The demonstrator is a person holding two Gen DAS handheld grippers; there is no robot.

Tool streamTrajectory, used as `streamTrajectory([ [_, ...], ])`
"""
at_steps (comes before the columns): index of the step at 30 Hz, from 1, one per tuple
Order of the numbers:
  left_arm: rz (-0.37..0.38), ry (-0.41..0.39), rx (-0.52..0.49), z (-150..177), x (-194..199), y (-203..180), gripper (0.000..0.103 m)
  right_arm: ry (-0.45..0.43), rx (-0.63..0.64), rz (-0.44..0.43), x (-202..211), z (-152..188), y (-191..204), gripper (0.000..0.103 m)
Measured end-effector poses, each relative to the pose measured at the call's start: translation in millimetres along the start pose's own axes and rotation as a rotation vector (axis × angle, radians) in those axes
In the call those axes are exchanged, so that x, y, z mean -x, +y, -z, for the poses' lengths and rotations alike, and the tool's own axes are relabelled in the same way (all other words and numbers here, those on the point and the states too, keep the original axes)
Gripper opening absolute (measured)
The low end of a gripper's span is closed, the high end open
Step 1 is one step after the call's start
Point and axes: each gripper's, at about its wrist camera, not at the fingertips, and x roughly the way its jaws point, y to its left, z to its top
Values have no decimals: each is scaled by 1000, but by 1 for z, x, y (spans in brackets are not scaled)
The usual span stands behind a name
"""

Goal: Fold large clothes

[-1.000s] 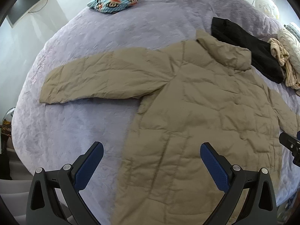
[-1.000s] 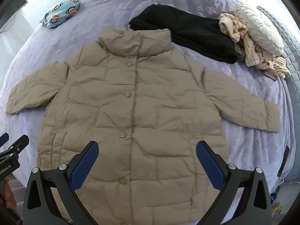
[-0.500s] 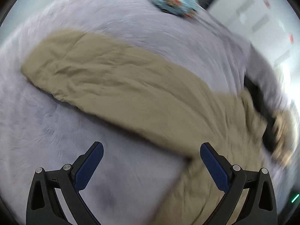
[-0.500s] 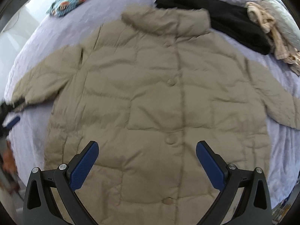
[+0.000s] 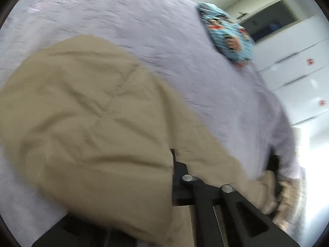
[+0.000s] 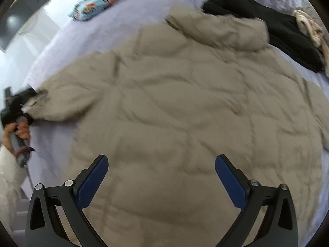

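Observation:
A tan quilted coat (image 6: 185, 107) lies front up on the lilac bed (image 6: 144, 6), collar at the far side. My left gripper (image 6: 30, 99) is at the end of the coat's left sleeve (image 6: 67, 103). Its jaws are closing on the cuff, with the fabric pinched between them. In the left wrist view the sleeve (image 5: 86, 127) bulges over my left gripper (image 5: 171, 158) and hides one finger. My right gripper (image 6: 161, 164) hovers open above the coat's lower front, with nothing between its blue pads (image 6: 92, 181).
A blue cartoon-print cloth (image 6: 96, 0) lies at the far left of the bed. A black garment (image 6: 277, 22) and beige striped clothes (image 6: 310, 26) sit beyond the collar at the right. A hand (image 6: 18, 131) holds the left gripper's handle. White cabinets (image 5: 298, 61) stand behind the bed.
The left gripper swung out to the sleeve end, dropped, rolled and shut on the cuff. The right gripper sank closer to the coat and stayed open.

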Motion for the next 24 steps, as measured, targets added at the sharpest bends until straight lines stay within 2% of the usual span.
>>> streamTrajectory([
  [3, -32, -67, -142, 1, 24, -28, 5, -16, -12, -115, -10, -17, 12, 103],
  [7, -9, -123, -282, 5, 58, -67, 5, -3, -15, -128, -28, -42, 38, 103],
  [8, 4, -136, -315, 6, 67, -78, 5, -31, -42, -161, -31, -49, 43, 96],
  [9, 16, -148, -352, 11, 77, -89, 5, -50, -69, -195, -32, -53, 45, 87],
  [10, 22, -154, -383, 14, 83, -97, 5, -71, -102, -240, -39, -59, 51, 61],
  [11, 27, -157, -404, 17, 87, -106, 5, -69, -115, -257, -46, -65, 51, 46],
  [12, 36, -162, -441, 21, 94, -118, 5, -57, -130, -282, -56, -70, 57, 25],
  [13, 42, -162, -460, 24, 96, -129, 5, -40, -153, -329, -69, -74, 63, 18],
  [17, 100, -151, -559, 51, 112, -171, 5, 34, -178, -450, -114, -74, 83, 14],
  [21, 152, -79, -653, 94, 100, -224, 5, 81, -164, -494, -139, -68, 91, 14],
  [24, 190, -33, -714, 131, 87, -263, 5, 138, -189, -570, -146, -69, 84, 14],
])
